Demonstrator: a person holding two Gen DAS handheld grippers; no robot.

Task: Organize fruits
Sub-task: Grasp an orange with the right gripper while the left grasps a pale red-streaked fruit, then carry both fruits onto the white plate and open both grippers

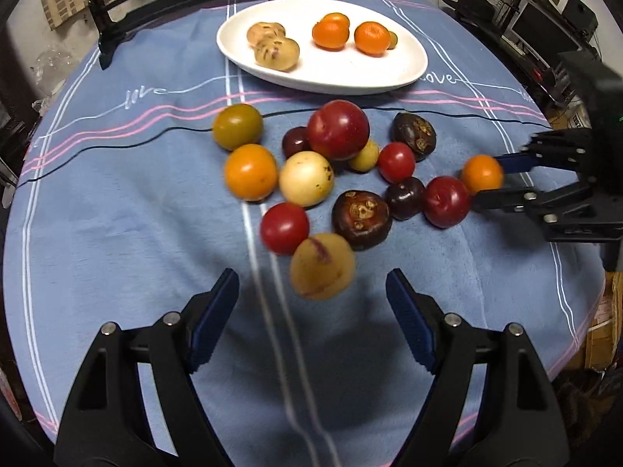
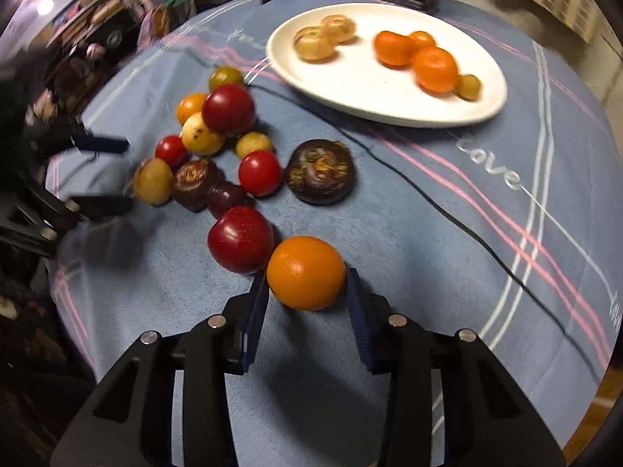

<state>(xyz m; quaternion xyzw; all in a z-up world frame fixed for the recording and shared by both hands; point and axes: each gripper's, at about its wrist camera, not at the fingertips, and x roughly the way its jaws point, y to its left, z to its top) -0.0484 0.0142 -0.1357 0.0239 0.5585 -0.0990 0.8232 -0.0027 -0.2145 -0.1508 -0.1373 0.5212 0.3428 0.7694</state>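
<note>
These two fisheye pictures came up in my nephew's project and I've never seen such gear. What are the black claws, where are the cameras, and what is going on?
No robot here: a person carries a hand-held gripper in each hand, each with a camera looking along its two fingers. One picture is the left hand-held gripper, jaws open above a yellowish fruit. The other is the right hand-held gripper, closed around an orange fruit. Red, dark, orange and yellow fruits lie on the blue tablecloth. The white plate already holds three orange fruits, two pale speckled ones and a small greenish one.
</note>
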